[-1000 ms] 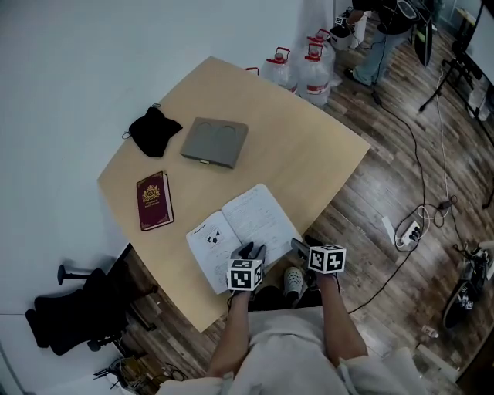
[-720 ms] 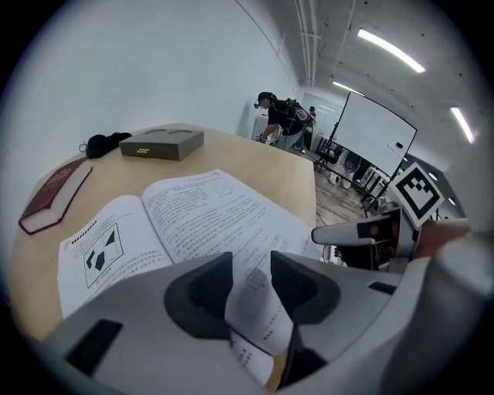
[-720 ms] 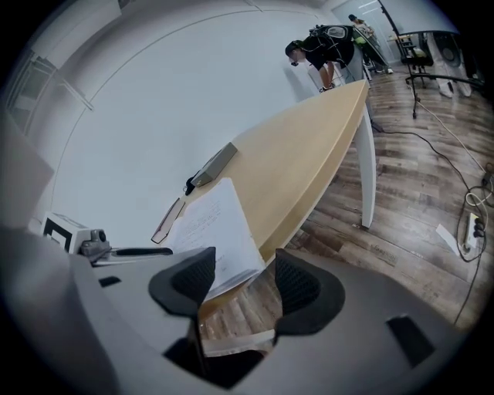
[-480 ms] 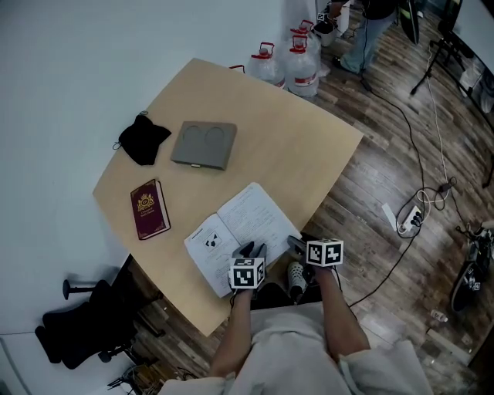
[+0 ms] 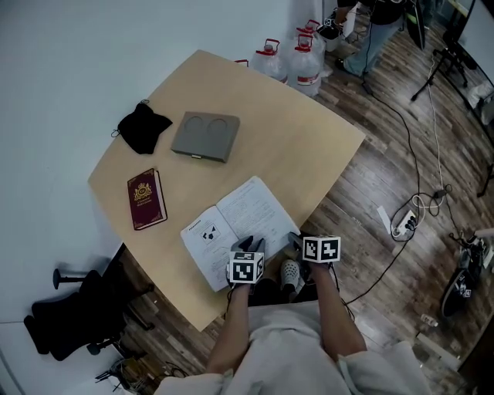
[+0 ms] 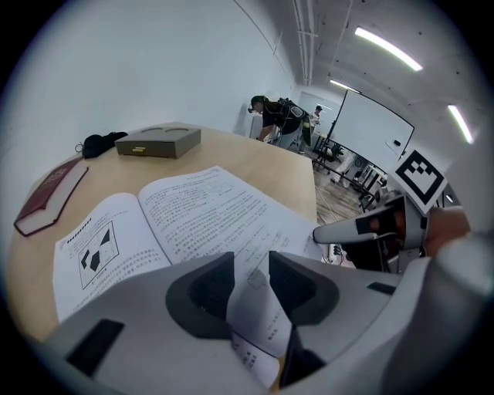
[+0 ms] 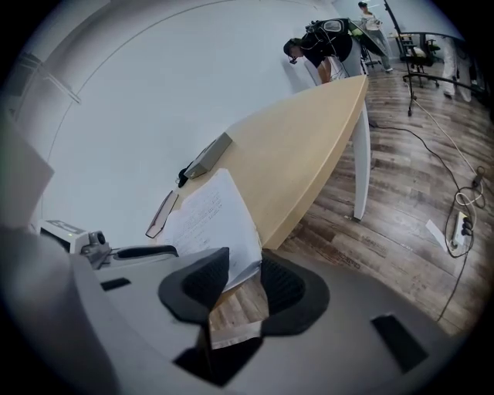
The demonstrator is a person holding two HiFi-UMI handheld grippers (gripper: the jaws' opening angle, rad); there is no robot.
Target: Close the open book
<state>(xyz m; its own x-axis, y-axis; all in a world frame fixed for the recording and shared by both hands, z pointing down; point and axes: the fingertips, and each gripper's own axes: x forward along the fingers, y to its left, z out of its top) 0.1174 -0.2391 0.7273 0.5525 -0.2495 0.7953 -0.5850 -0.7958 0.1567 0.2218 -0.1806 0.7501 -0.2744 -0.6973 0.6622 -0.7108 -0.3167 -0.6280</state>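
The open book [image 5: 241, 225] lies flat near the front edge of the wooden table [image 5: 309, 146], white pages up. My left gripper [image 5: 248, 245] is at the book's near edge. In the left gripper view a curled page [image 6: 255, 308] runs between the jaws of my left gripper [image 6: 251, 266]; they have just been closing and do not clamp it. My right gripper [image 5: 296, 240] is at the book's right corner. In the right gripper view the raised right-hand pages [image 7: 216, 220] sit between the jaws of my right gripper [image 7: 243, 266], which have just been closing and press on them.
A dark red book [image 5: 145, 199], a grey flat box [image 5: 205, 136] and a black pouch [image 5: 143, 127] lie further back on the table. Water bottles [image 5: 297, 54] stand on the floor beyond the far edge. A person [image 5: 374, 15] stands far off. Cables and a power strip [image 5: 397, 224] lie on the floor at the right.
Both grippers stay at the book's near edge. The head view has shifted slightly, and nothing on the table has moved.
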